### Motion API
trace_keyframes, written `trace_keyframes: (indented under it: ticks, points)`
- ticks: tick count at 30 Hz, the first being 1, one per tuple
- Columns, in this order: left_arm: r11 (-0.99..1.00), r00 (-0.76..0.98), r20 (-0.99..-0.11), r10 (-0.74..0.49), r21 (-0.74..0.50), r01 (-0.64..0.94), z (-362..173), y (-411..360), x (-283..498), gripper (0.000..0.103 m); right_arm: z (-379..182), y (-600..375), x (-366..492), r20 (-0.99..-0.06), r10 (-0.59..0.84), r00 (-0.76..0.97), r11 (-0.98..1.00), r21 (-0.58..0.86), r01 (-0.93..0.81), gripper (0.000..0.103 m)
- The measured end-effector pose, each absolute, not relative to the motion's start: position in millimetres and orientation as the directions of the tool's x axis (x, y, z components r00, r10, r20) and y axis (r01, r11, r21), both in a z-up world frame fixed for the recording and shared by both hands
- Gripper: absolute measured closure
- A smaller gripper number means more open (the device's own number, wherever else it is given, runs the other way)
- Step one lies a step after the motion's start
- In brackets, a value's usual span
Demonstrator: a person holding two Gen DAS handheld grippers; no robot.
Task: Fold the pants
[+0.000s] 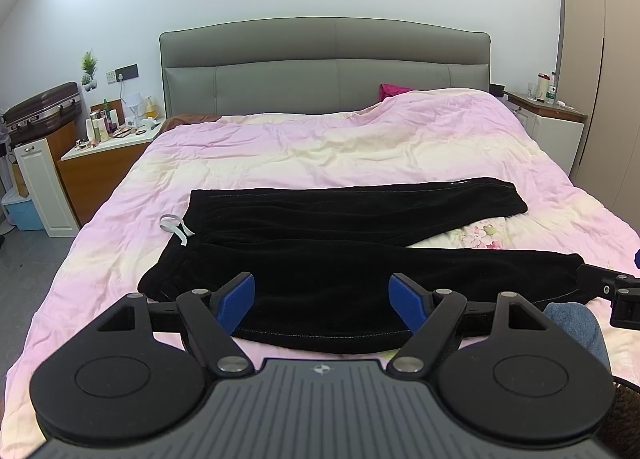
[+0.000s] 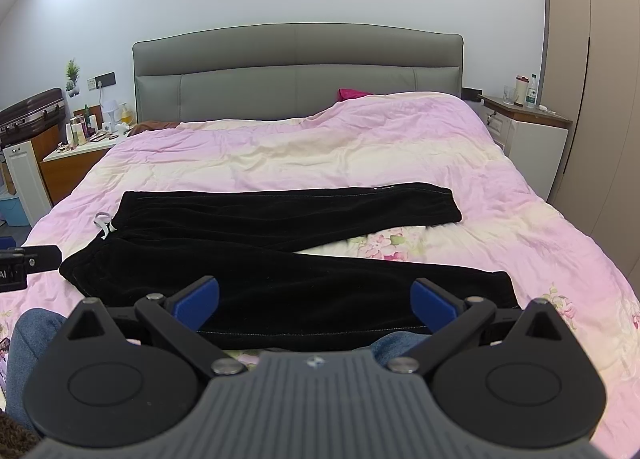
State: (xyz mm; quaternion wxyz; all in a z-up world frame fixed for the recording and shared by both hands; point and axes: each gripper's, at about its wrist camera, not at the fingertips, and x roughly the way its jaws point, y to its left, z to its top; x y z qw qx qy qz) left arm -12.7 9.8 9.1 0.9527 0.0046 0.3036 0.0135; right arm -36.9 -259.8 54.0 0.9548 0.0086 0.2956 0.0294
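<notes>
A pair of black velvety pants lies spread flat on the pink and cream quilted bedspread, close to the foot edge of the bed, waistband toward the left edge and both legs running toward the right edge. The legs part into a narrow V, showing a floral patch of the bedspread between them. A pale grey drawstring trails from the waistband onto the bedspread. The left gripper hovers over the near leg by the waistband end, its blue-padded fingers spread wide and holding nothing. The right gripper hovers over the near leg nearer the cuff, likewise spread wide and empty. A grey padded headboard stands at the far edge
</notes>
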Motion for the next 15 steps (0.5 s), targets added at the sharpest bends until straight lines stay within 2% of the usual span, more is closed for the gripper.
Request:
trace_keyframes:
  ticks: [10, 15]
  points:
    - [1.000, 0.817, -0.576, 0.007, 0.029, 0.012, 18.2, 11.1, -11.8, 0.013, 54.2, -261.2, -36.0, -0.566, 0.060, 0.822, 0.998, 0.033, -0.050, 0.005]
    - [0.996, 0.813, -0.582, 0.006, 0.072, 0.044, 26.6, 14.7, -5.3, 0.013, 56.6, -266.3, -30.5, -0.567, 0.042, 0.823, 0.999, 0.022, -0.036, 0.005]
